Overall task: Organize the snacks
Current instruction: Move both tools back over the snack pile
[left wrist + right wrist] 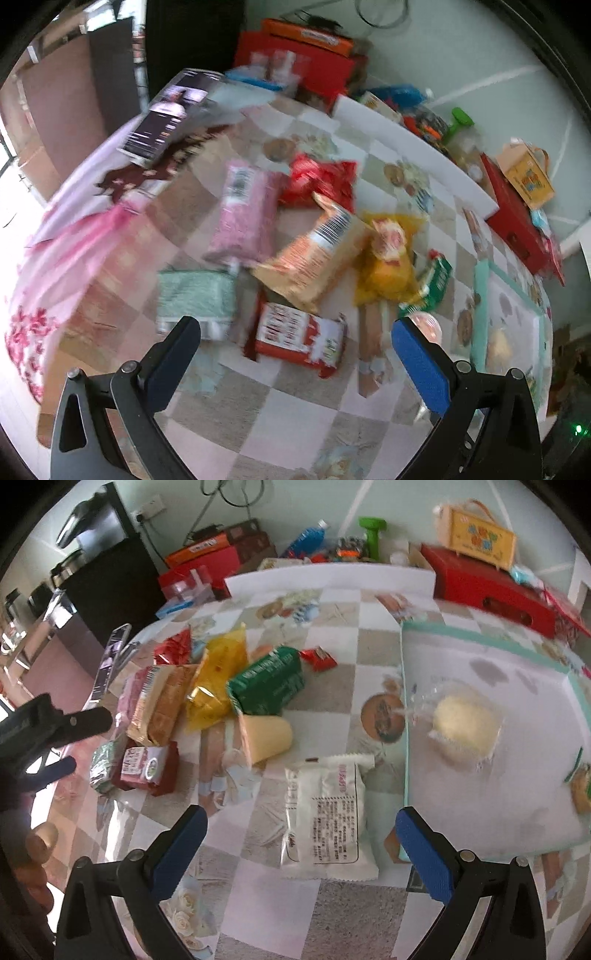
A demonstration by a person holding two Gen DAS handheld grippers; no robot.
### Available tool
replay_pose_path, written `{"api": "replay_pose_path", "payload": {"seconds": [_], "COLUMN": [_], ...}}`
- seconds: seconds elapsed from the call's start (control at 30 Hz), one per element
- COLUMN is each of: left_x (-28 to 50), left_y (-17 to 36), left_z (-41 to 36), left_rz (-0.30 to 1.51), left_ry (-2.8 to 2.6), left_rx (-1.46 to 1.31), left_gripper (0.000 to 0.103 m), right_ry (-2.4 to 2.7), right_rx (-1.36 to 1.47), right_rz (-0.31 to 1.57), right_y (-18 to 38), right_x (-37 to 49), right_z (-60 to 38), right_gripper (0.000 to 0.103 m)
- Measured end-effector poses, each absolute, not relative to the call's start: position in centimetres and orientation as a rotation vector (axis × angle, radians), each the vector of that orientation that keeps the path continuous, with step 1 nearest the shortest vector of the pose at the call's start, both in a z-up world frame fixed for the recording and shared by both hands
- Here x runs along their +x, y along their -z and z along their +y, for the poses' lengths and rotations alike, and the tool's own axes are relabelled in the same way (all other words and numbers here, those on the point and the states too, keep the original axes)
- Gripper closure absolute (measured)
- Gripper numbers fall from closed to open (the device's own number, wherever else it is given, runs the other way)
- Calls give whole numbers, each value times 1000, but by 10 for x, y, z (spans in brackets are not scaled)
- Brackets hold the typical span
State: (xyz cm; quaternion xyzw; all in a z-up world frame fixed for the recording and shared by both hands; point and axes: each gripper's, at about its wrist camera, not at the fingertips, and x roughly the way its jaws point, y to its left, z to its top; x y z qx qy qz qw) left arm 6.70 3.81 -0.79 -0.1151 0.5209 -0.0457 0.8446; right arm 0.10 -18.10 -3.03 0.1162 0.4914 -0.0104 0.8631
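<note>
A heap of snacks lies on the checkered tablecloth: a pink packet (243,210), a red packet (321,179), a tan bag (314,254), a yellow bag (388,266), a green pack (436,284), a mint pack (195,299) and a red-and-white pack (299,332). My left gripper (295,325) is open just above the red-and-white pack. In the right wrist view a white packet (328,812) lies between the open fingers of my right gripper (301,812). Beside it a teal-rimmed tray (406,701) holds a wrapped bun (465,723). The left gripper (85,740) shows at the left, open.
A pale yellow cup (266,734) and a small red packet (317,657) lie near the heap. Red boxes (487,587), a yellow box (476,535), a green dumbbell (371,535) and a blue bottle (306,539) crowd the far edge. A hand (37,849) shows at the lower left.
</note>
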Motion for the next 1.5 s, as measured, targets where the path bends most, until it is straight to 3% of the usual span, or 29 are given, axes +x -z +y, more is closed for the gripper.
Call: {"api": "replay_pose_path", "payload": {"seconds": [0.83,1.23,1.5], "left_x": [87,98,101], "left_y": [55,64,68], "left_z": [16,-13,-22], "left_rz": [1272,1261,1262], "left_ry": [164,137,164], "left_rx": [-278,-142,-133], "left_gripper": [0,0,0], "right_ry": [-67,26,-16], "right_rx": [243,172,98], "right_rz": [1122,1094,1089], "right_y": [51,52,51], "right_x": [9,16,15], "right_z": [-164,-169,-156], "right_gripper": [0,28,34]}}
